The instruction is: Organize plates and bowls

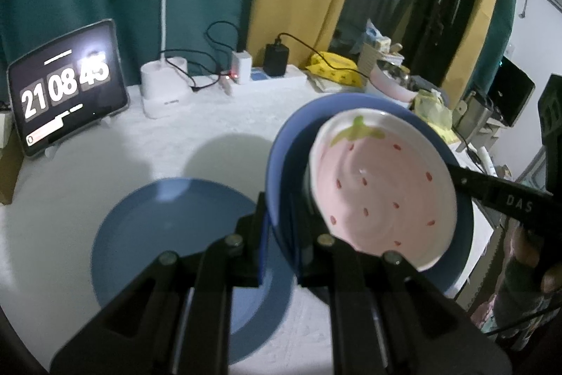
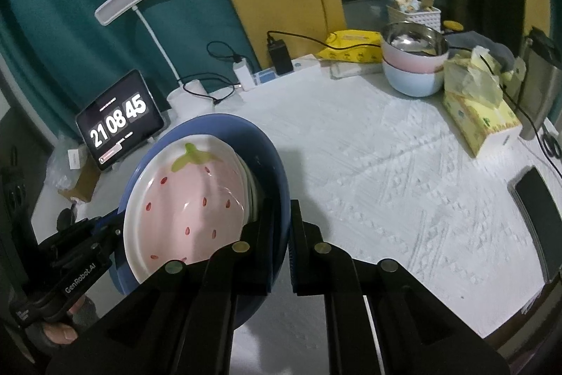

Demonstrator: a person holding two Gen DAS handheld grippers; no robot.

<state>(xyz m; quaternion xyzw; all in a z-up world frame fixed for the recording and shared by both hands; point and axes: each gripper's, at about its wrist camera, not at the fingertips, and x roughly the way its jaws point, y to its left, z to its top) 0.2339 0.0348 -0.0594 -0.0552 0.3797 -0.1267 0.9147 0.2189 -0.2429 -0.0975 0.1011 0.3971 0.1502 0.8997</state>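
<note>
The blue plate (image 1: 281, 164) with the strawberry dish (image 1: 383, 192) is clamped at opposite rims by left gripper (image 1: 279, 234) and right gripper (image 2: 281, 234), above the second blue plate (image 1: 168, 234) lying on the table.

Open tablecloth (image 2: 386, 185) ahead; stacked bowls (image 2: 412, 65), tissue box (image 2: 477, 115) crowd its far-right edge.

A table (image 2: 368, 164) under a white textured cloth bears a blue plate (image 1: 168, 234), a tablet (image 1: 66, 86) showing a clock, a white lamp base (image 1: 163, 90), a power strip (image 1: 277, 79), stacked bowls (image 2: 412, 65), a tissue box (image 2: 477, 115), a yellow packet (image 2: 351, 46) and a dark phone (image 2: 537, 199)
</note>
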